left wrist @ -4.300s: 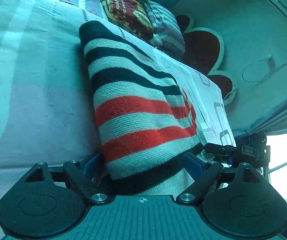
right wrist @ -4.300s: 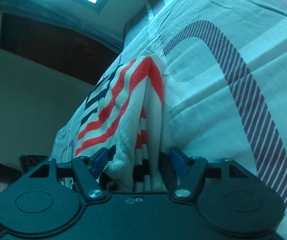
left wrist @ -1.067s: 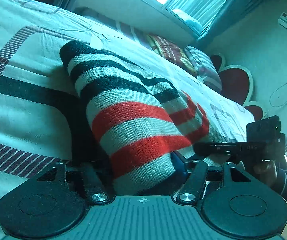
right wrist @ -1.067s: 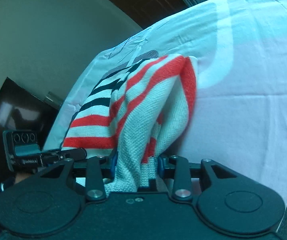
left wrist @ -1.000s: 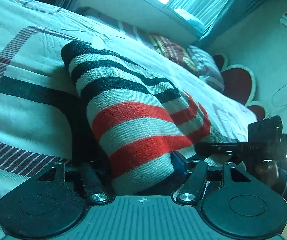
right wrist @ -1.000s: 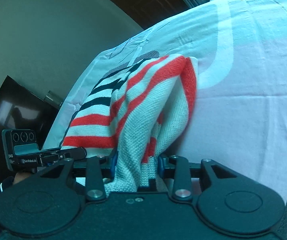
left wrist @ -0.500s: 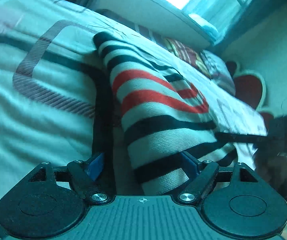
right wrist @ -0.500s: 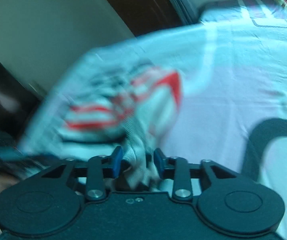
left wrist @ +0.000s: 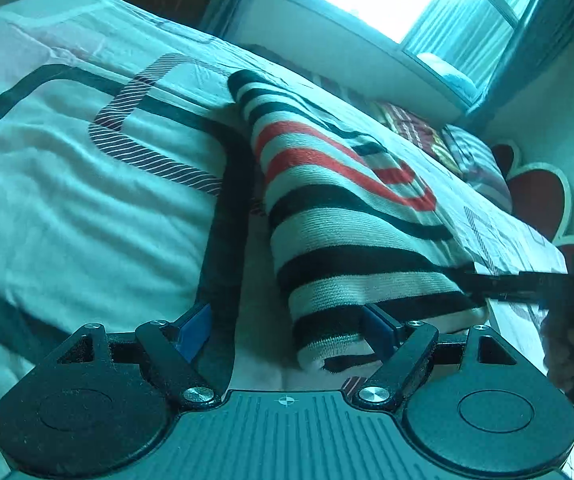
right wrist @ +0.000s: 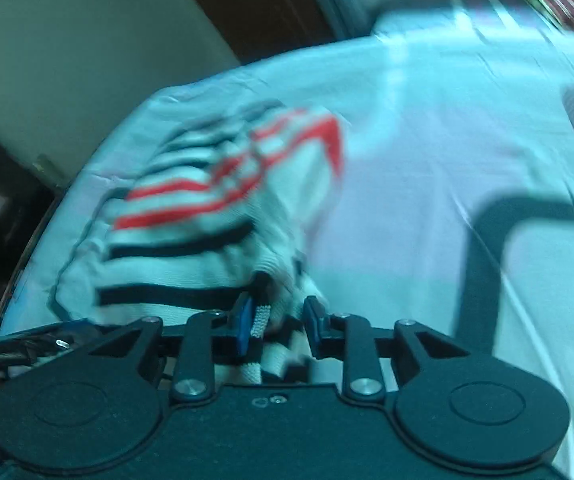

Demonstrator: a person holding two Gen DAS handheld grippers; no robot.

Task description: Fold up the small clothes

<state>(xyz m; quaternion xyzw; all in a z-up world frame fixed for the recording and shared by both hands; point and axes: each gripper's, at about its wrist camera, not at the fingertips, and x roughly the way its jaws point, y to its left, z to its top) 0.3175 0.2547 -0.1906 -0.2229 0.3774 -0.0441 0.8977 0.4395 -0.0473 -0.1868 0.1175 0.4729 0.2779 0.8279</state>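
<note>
On the bed: a folded striped jumper, one pair of tongs spread wide, the other pinching its edge.

Nearest, left tongs (left wrist: 283,330) gape open beside the jumper (left wrist: 351,216); right tongs (right wrist: 277,326) pinch its hem. A tug could undo the fold. No containers visible; bed (left wrist: 67,184) beneath, pillows (left wrist: 475,160) farthest.

Readable text: none in either view.
Left wrist view: only a small crosshair mark on the left gripper's (left wrist: 287,328) body, lower centre.
Right wrist view: blurred; nothing legible.
</note>
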